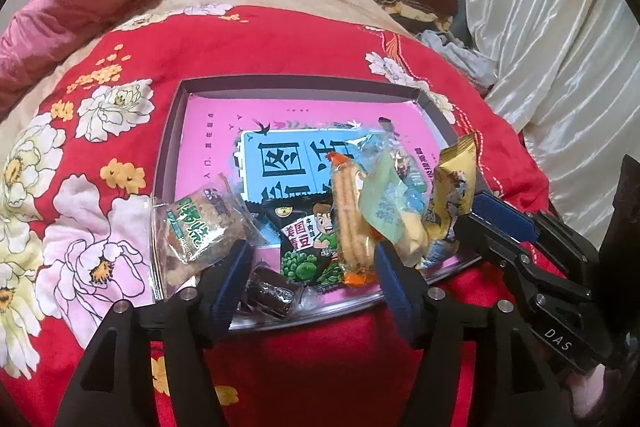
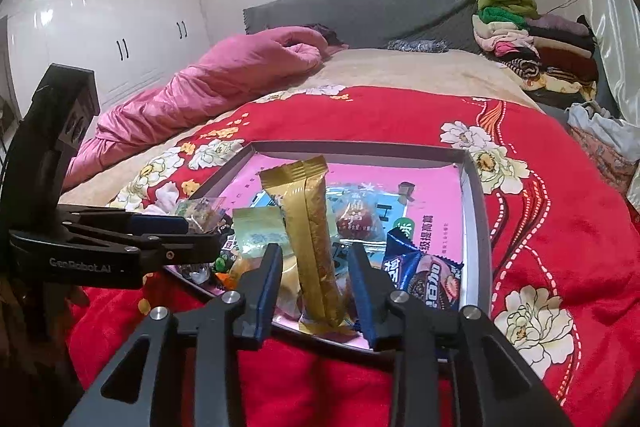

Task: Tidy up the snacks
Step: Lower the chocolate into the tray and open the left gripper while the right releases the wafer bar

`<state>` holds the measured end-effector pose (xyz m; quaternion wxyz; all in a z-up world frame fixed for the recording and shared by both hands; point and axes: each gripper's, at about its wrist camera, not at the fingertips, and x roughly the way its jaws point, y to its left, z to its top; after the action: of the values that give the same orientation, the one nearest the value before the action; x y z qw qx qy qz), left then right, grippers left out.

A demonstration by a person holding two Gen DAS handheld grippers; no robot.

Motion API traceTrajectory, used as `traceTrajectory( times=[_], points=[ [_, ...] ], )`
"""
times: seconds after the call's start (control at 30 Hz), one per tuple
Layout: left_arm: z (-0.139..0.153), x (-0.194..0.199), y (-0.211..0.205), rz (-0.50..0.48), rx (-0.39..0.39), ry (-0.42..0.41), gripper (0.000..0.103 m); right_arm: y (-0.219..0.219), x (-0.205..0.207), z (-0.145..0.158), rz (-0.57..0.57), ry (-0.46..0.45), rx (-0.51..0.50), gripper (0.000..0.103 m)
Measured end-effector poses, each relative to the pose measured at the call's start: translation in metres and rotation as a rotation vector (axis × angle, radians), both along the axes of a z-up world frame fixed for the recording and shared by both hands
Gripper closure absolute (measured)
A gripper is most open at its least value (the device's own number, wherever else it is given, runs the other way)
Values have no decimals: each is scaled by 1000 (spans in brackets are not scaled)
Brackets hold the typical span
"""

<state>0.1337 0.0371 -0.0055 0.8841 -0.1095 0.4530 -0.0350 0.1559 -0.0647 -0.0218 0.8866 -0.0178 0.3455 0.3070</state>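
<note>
A shallow grey box point(image 1: 170, 147) with a pink liner lies on the red flowered blanket and holds several snack packets. My left gripper point(image 1: 310, 259) is open at the box's near edge, its jaws either side of a dark wrapped candy point(image 1: 269, 293) and a black green-pea packet point(image 1: 306, 247). A clear packet with green print point(image 1: 196, 231) leans on the left finger. My right gripper point(image 2: 316, 259) is open, its jaws around a tall gold packet point(image 2: 314, 227) that stands in the box point(image 2: 474, 203) without visible contact. A blue cookie packet point(image 2: 424, 275) lies to its right.
A pink quilt point(image 2: 208, 83) lies at the bed's far left. Folded clothes point(image 2: 532, 43) are stacked at the far right by the grey headboard. White wardrobes point(image 2: 112, 31) stand on the left. A white curtain point(image 1: 560, 27) hangs on the right.
</note>
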Motion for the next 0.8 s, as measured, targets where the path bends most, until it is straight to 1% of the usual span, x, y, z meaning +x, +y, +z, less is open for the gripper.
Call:
traceTrajectory(
  times=[0.03,0.1,0.2,0.27,0.47,0.57,0.8],
  points=[
    [1,0,0,1,1,-3,34,-1,0,1,-3,-3,2,63],
    [3,0,0,4,7,-7,29,-2,-1,2,-11,-9,4,60],
    [5,-1,0,7,8,-16,27,-4,0,3,-22,-9,6,57],
    [7,-2,1,9,8,-22,26,-5,1,2,-27,-5,3,55],
    [10,-4,2,16,6,-35,24,-8,2,2,-46,-6,-1,52],
    [15,-7,0,12,0,-50,23,-9,2,3,-55,-13,-5,48],
    [22,-16,-4,23,22,-65,23,-12,-5,10,-88,-48,-11,38]
  ],
)
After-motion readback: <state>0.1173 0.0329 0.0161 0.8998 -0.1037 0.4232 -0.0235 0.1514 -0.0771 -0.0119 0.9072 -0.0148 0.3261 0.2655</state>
